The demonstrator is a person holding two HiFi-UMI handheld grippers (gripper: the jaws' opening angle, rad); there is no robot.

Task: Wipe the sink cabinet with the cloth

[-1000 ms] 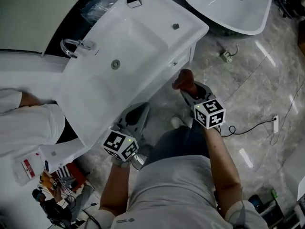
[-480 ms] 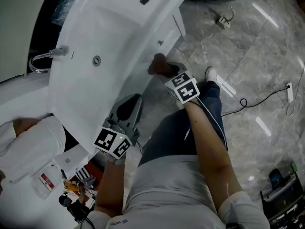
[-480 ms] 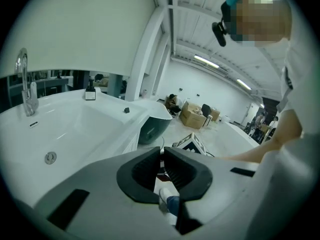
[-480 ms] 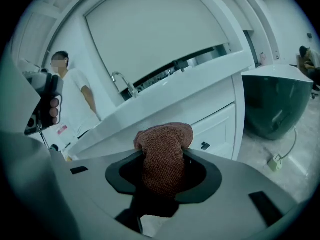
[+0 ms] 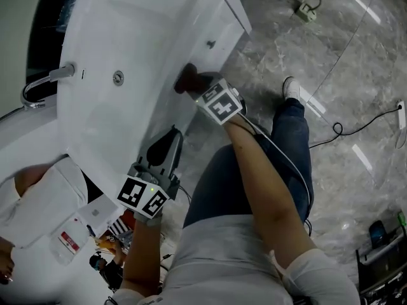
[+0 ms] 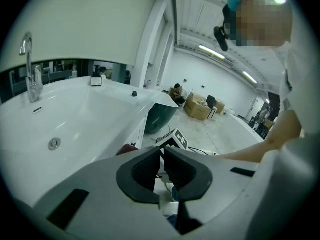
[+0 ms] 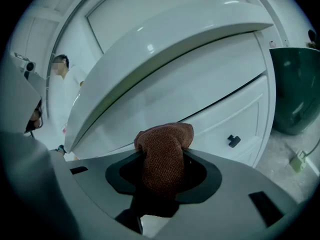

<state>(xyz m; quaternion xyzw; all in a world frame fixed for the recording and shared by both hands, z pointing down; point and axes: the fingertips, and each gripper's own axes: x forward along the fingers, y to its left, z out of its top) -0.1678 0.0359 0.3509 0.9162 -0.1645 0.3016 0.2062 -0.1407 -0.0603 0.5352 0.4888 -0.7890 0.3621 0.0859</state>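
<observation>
Your right gripper (image 7: 163, 176) has its jaws clamped on the cloth (image 7: 162, 154), against the sink cabinet (image 7: 210, 109) front under the rim. Your left gripper (image 6: 163, 168): jaws almost together, empty.

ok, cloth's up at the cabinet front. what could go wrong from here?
1. The cloth is a tight wad in the right tongs; little sticks out, so hard tips could scrape the cabinet front.
2. The drawer handle sits close by; a sideways stroke might snag the cloth.
3. A cable trails on the floor near the person's shoe: trip hazard.
</observation>
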